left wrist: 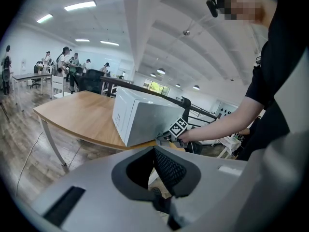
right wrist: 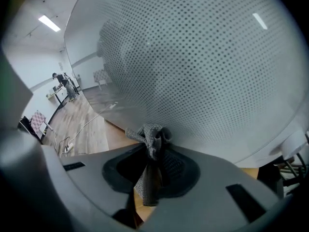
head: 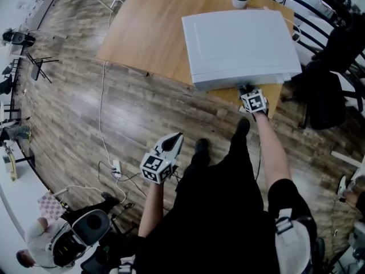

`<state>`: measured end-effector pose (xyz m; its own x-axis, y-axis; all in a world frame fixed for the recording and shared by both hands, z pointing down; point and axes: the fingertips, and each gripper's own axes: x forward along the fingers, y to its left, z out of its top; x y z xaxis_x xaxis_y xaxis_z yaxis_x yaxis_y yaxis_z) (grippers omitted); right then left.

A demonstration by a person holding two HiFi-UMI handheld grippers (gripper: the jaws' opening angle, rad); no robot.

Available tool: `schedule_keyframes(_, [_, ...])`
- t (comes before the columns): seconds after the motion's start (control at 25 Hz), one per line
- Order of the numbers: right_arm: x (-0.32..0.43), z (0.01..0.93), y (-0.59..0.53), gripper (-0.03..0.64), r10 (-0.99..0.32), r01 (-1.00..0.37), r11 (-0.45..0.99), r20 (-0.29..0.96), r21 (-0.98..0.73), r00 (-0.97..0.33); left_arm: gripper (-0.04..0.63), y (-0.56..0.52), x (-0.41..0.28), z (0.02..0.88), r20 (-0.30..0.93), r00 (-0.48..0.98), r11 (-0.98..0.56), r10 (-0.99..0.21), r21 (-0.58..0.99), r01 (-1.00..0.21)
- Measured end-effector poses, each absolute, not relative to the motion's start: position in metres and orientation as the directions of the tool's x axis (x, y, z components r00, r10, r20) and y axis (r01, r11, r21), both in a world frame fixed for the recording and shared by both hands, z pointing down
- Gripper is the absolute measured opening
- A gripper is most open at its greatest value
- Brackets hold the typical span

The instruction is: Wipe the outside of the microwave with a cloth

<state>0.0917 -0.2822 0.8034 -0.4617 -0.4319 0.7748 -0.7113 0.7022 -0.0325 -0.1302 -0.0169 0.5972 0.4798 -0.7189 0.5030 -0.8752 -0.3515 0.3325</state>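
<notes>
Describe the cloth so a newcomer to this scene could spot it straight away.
Start at the wooden table, where a white microwave sits at the edge nearest the person. The right gripper is up against the microwave's dotted door, and the cloth is the small grey knitted wad pinched in its jaws. It is the only soft, crumpled thing there, among hard, smooth surfaces.

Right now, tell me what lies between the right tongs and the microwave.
Only the grey cloth, pinched in the right tongs, its bunched end right at the microwave and its dotted front. The right gripper view shows it.
</notes>
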Motion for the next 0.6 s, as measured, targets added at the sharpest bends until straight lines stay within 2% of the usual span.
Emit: schedule_keyframes(0.6, [0.021,0.811,-0.255,0.061,-0.359,-0.643,0.762,0.78,-0.071,-0.512,0.0,-0.001,-0.159,0.598,0.498,0.438,-0.302,-0.748,0.332,-0.893])
